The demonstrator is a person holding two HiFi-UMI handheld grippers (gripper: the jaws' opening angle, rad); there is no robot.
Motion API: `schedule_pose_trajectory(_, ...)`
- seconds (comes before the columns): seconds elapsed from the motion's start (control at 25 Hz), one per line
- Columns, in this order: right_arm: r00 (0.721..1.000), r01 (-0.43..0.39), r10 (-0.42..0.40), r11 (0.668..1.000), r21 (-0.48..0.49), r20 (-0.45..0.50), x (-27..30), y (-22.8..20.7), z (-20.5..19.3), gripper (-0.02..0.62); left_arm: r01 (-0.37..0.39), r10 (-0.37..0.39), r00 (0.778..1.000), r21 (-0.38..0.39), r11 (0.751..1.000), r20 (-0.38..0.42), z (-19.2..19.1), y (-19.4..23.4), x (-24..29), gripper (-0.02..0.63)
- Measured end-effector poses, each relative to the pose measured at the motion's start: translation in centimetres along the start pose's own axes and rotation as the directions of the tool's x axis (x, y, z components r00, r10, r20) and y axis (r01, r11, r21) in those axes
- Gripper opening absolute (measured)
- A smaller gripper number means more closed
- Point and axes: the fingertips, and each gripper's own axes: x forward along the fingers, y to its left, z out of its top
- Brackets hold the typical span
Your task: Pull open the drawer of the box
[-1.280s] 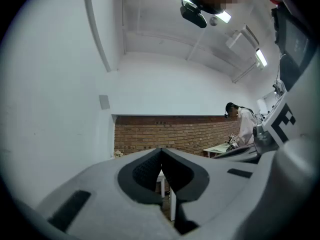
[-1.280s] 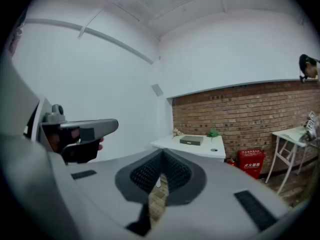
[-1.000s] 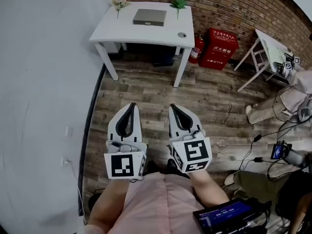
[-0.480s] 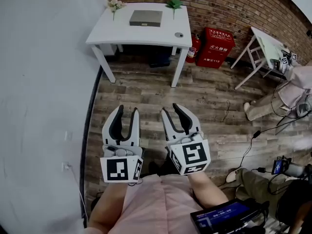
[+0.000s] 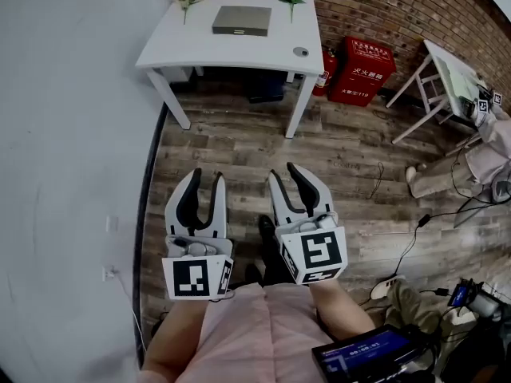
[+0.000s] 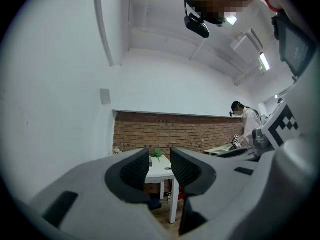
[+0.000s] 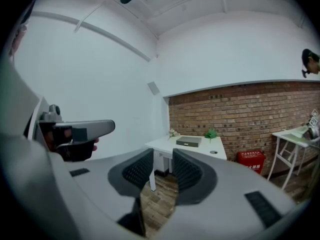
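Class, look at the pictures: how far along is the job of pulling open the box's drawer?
Done: nothing; the box looks closed on the white table across the room. In hand: the left gripper and right gripper, fingers just opened with nothing between, point toward it. Left: walk up, take hold, pull it open.

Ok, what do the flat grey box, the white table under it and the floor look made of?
The flat grey box looks like matt painted metal or plastic: even grey, no grain; too small to settle. The white table seems painted or laminated wood, smooth, with square legs. The floor looks like wood-pattern planks, brown-grey with grain streaks; real timber or laminate is open.
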Motion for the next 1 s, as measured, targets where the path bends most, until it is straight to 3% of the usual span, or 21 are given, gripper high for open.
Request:
schedule_pose_trajectory(0.6, 0.999, -0.046, 0.046, 0.999, 0.022, -0.022, 13.2, -8.6, 1.6, 0.094, -0.047, 0.048, 0.999, 0.030, 0.998, -0.026, -0.9, 2.6, 14.5, 0.123)
schedule_pose_trajectory(1.0, 0.998, -0.068, 0.068, 0.997, 0.020, 0.000, 17.2, -11.5, 3.2, 0.092, -0.063, 0.063, 0.998, 0.040, 0.997, -0.003, -0.3, 3.1, 19.2, 0.123)
